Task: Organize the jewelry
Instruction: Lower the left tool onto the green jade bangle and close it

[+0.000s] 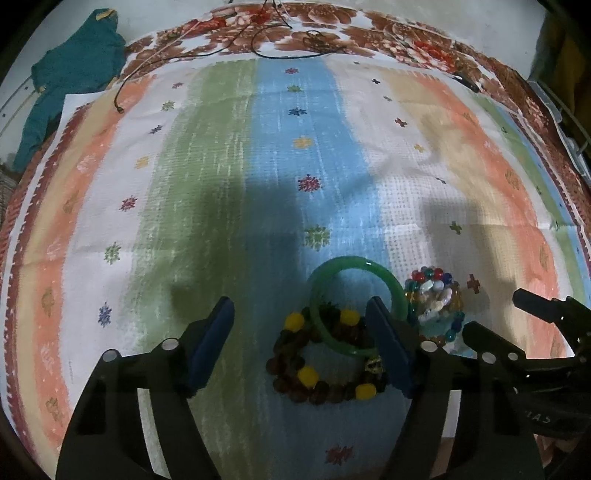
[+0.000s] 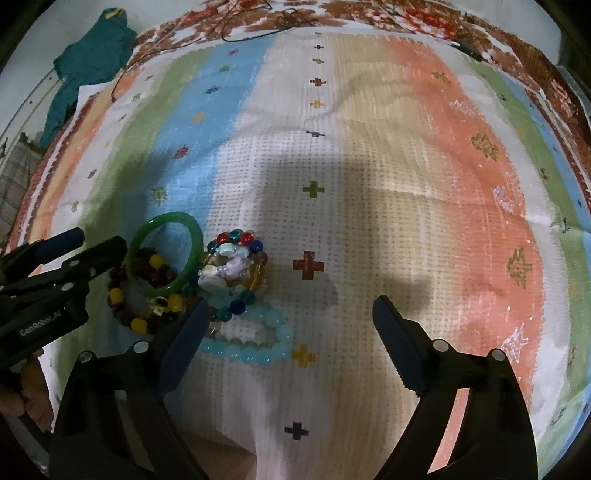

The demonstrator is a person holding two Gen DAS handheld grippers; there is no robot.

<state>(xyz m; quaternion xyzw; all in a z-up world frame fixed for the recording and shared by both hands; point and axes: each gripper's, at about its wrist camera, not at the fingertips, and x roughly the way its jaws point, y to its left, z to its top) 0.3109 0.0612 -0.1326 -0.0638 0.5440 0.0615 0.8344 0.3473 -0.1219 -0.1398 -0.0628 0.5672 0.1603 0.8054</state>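
A pile of jewelry lies on the striped cloth (image 1: 295, 147). A green bangle (image 1: 395, 284) leans on a brown bead bracelet with yellow beads (image 1: 308, 374). A heap of multicoloured bead bracelets (image 1: 432, 291) sits to its right. In the right wrist view I see the bangle (image 2: 194, 240), the brown bracelet (image 2: 138, 325), the multicoloured heap (image 2: 236, 262) and a light blue bead bracelet (image 2: 258, 354). My left gripper (image 1: 301, 310) is open, with the brown bracelet between its fingers, and it also shows in the right wrist view (image 2: 99, 240). My right gripper (image 2: 290, 310) is open and empty, right of the pile.
A teal cloth (image 1: 74, 74) lies at the far left corner. Thin black cords (image 1: 258, 40) lie on the floral bedspread (image 1: 369, 33) at the far edge. A dark small object (image 1: 467, 81) lies far right.
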